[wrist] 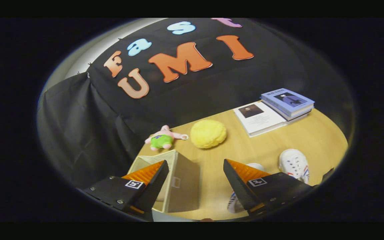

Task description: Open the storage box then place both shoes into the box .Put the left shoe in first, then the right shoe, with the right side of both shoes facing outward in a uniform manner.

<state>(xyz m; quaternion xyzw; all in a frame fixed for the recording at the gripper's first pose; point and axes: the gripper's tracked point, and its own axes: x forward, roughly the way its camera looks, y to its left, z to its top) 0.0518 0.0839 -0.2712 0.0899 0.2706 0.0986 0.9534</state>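
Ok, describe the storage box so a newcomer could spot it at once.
On the wooden table, the storage box stands by the booth's black cloth, partly behind one finger of the open gripper. It alone is a beige, square-sided, open-topped cube.

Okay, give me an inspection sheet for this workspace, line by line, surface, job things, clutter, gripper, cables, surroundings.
Surface: wooden table, bare between the fingers.
Job's things: beige storage box partly behind one finger, top looks open; two white shoes, one partly behind the other finger, both outside the box.
Clutter: pink plush toy, yellow round cushion, stack of books, all beyond the fingers.
Gripper: open, fingers wide apart, holding nothing.
Cables: nothing seen.
Surroundings: black cloth wall.
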